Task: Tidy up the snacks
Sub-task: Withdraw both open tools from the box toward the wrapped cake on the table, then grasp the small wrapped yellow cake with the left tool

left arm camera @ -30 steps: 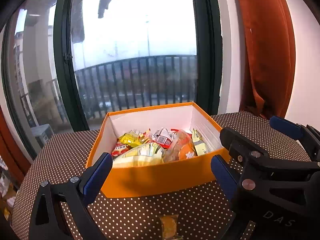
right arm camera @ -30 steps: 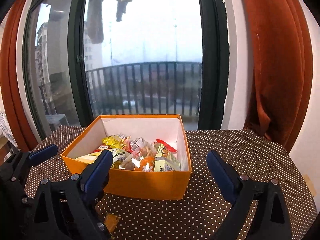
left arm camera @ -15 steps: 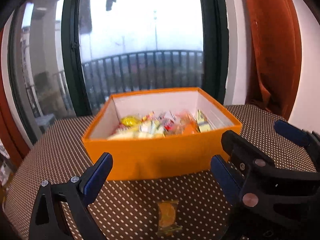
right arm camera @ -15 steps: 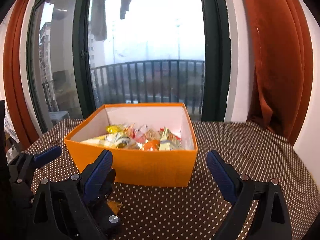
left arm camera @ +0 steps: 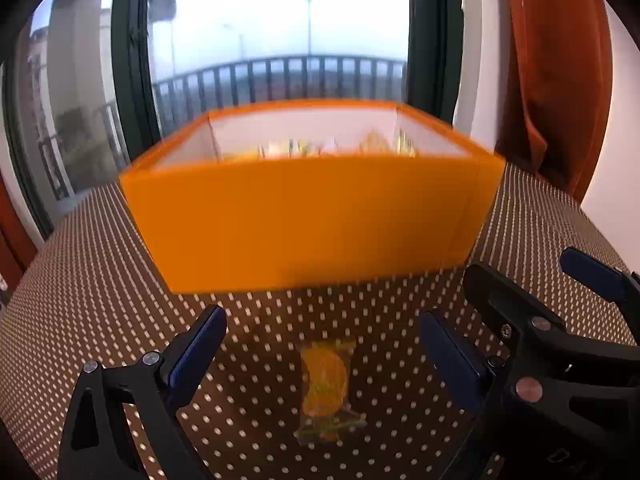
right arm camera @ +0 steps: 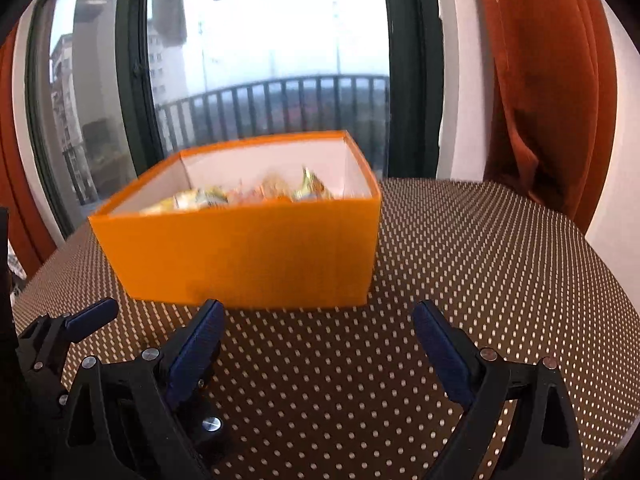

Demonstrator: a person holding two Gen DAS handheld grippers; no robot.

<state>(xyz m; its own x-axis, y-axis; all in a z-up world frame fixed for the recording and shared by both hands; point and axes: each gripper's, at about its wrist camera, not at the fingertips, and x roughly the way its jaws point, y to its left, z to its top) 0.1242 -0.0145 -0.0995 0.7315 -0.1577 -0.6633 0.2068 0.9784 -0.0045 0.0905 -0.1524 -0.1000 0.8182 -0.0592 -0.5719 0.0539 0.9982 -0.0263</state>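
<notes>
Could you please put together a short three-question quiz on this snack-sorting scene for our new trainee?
1. True or false: the loose snack packet lies inside the orange box.
2. Which gripper has the packet between its open fingers: A) left gripper B) right gripper?
3. What covers the table under the box?

Key
1. False: it lies on the cloth in front of the box.
2. A.
3. A brown cloth with white dots.
</notes>
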